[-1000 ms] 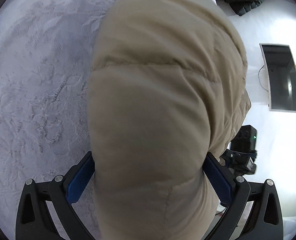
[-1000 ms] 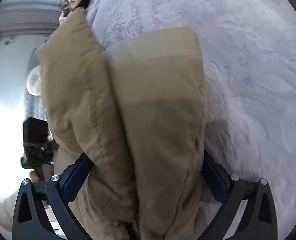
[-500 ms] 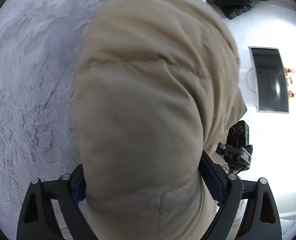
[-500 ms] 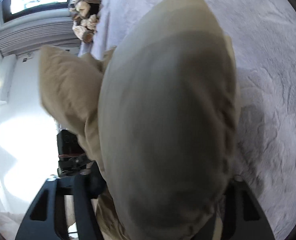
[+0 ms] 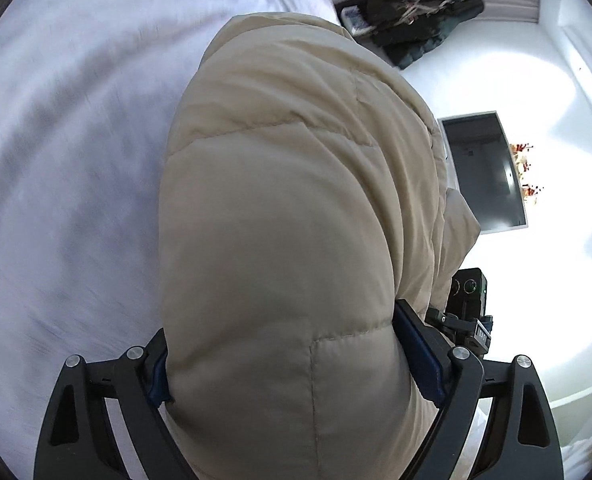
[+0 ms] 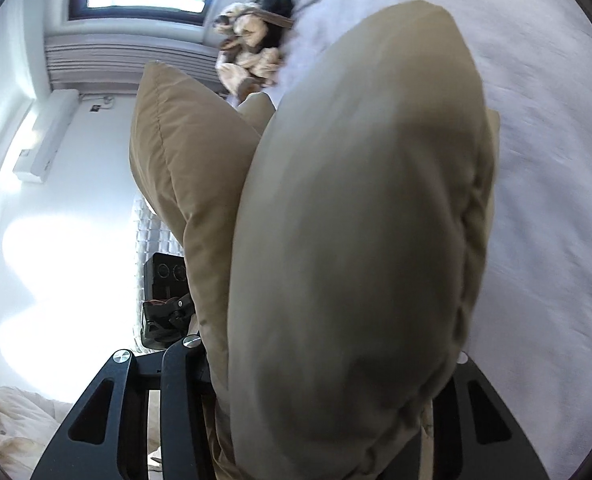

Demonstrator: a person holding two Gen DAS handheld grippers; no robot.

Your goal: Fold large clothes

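Beige puffer jacket (image 5: 280, 240) bulges above the grey bedspread (image 5: 68, 160). Left gripper (image 5: 292, 364) clamps its quilted bulk. Right gripper (image 6: 327, 384), jaws just closing, squeezes another fold.

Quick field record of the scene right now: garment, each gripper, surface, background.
garment: beige puffer jacket, bunched thick, filling both wrist views
left gripper: jaws wide, blue pads pressed on the jacket's padded bulk
right gripper: closed on a jacket fold; jaws have just been closing, fingertips hidden by fabric
surface: pale grey fuzzy blanket under the jacket
background: dark clothes pile, wall screen, plush toy
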